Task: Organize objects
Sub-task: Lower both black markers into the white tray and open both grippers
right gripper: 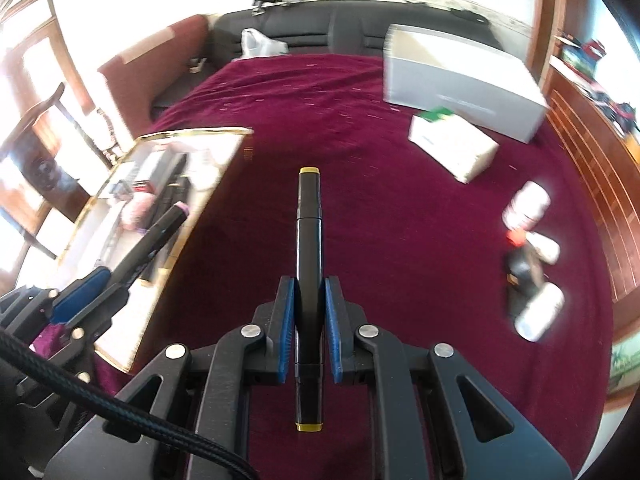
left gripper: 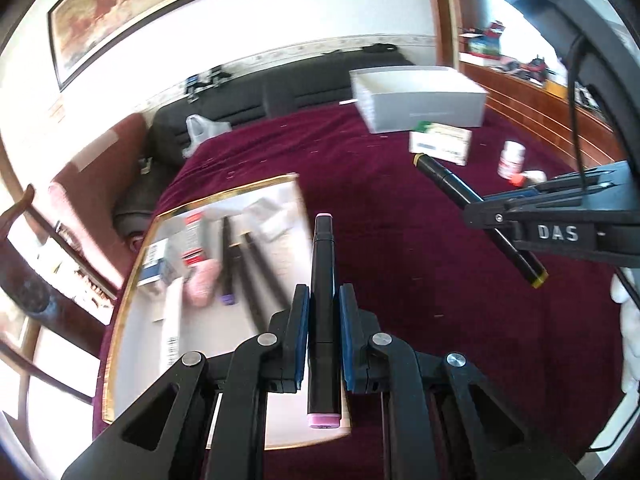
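Observation:
My left gripper (left gripper: pixel 324 292) is shut on a black marker with pink ends (left gripper: pixel 323 280), held above the near right part of a gold-rimmed tray (left gripper: pixel 132 276). The tray holds several items: black markers, a pink eraser and small boxes. My right gripper (right gripper: pixel 310 284) is shut on a black marker with yellow ends (right gripper: pixel 309 240), above the dark red tablecloth (right gripper: pixel 360 200). In the left wrist view the right gripper (left gripper: pixel 486 216) with its yellow-ended marker (left gripper: pixel 448 178) shows at the right. In the right wrist view the left gripper (right gripper: pixel 116 276) and its pink-tipped marker (right gripper: pixel 160 232) hang over the tray (right gripper: pixel 224 176).
A grey open box (left gripper: pixel 420 96) stands at the far side of the table, a white carton (left gripper: pixel 440 142) in front of it. Small white bottles (right gripper: pixel 528 204) and a dark object lie at the right. A dark sofa (left gripper: pixel 280 88) and wooden chairs surround the table.

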Tool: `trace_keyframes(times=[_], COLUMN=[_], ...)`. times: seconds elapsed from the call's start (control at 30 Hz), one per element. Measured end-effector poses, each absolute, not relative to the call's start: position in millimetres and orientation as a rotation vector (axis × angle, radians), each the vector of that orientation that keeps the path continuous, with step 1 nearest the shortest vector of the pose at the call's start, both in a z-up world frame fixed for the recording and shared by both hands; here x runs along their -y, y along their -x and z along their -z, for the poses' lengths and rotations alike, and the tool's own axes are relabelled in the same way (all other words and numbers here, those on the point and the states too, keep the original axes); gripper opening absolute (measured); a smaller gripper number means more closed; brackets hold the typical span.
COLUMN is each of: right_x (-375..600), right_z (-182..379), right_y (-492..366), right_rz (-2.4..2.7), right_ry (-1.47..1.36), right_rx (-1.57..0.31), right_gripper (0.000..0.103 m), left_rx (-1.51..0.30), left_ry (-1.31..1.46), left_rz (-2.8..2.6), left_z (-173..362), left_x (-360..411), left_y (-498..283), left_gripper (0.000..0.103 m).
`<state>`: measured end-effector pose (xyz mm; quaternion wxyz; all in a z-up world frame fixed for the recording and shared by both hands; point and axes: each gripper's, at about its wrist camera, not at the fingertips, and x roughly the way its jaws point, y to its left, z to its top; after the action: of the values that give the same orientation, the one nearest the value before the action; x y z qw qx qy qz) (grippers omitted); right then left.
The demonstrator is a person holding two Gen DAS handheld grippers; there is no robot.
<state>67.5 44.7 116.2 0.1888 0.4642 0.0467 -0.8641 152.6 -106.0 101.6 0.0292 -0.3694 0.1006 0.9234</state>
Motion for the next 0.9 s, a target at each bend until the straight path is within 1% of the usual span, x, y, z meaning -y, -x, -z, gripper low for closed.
trace_keyframes(times=[0.33,0.6,0.77,0.9], right_x=[59.2,114.0,127.9,130.0], right_z=[-123.3,-122.7,-109.8,-87.7], right_y=[-60.1,-57.9,-52.6,-46.3], right_rz=[2.260,2.186,2.135,2.073], right_ry=[-1.268,-1.258,-1.316,-1.403], right_rx=[-0.171,-0.181,-0.147,-0.066], right_gripper=[0.013,0.013,0.013,0.013], left_rx=[-0.260,-0.242,-0.227,-0.172], left_ry=[1.213,1.246,1.290,1.374], left_rz=[-2.984,-3.040,-3.044,-3.016], left_z=[-94.9,-89.1,-79.4,-64.4], left_x=[195.0,243.2,263.7,282.7], left_y=[-142.9,-146.1,-137.1,-123.0], left_gripper=[0.012,0.012,0.012,0.012])
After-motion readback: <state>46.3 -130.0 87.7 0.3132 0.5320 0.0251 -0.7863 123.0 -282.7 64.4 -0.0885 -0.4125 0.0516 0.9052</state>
